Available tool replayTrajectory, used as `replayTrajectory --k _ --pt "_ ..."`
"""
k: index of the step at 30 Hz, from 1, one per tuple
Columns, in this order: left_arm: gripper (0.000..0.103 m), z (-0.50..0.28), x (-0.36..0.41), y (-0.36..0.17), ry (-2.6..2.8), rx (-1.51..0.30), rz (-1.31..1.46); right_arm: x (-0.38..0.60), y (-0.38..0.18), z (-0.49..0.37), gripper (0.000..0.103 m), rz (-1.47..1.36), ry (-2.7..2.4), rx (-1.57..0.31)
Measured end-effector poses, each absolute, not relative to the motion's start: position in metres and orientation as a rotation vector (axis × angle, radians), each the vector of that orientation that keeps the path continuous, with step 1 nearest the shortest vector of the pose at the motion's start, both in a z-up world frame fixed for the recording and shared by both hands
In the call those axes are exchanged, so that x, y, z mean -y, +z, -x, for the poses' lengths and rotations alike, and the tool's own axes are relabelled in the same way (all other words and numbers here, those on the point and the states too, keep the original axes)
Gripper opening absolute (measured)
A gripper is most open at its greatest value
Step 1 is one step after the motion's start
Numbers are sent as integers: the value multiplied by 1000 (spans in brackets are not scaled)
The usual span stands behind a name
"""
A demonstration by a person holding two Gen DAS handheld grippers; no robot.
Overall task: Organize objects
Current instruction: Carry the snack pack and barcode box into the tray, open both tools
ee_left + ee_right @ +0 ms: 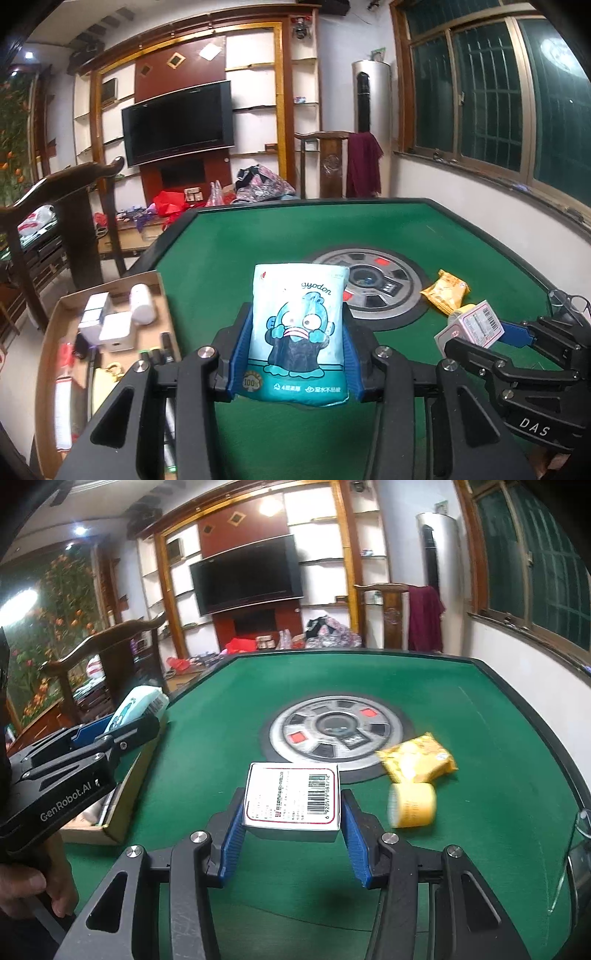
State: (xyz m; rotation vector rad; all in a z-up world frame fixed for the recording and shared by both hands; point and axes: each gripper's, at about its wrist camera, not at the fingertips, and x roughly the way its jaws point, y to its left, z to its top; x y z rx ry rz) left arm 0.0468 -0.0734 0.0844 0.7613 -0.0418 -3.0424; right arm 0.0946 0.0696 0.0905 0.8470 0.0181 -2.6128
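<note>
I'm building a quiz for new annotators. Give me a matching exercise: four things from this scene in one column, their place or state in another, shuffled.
Things
1. tissue pack
2. white box
3. yellow snack packet
4. white bottle

Places
A. lying in the cardboard tray
B. held in the left gripper
C. lying on the green table
D. held in the right gripper

Pairs: 1-B, 2-D, 3-C, 4-A

You've got a blue cartoon tissue pack upright, a white barcoded box label up, and a yellow snack packet beside a yellow roll on the felt.
</note>
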Motion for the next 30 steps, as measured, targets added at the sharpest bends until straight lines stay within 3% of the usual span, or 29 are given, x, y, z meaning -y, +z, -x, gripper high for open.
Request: replayTrajectory --k 30 --pt "43 -83 229 68 -2753 -225 -749 124 84 -121 54 -785 -2266 -344"
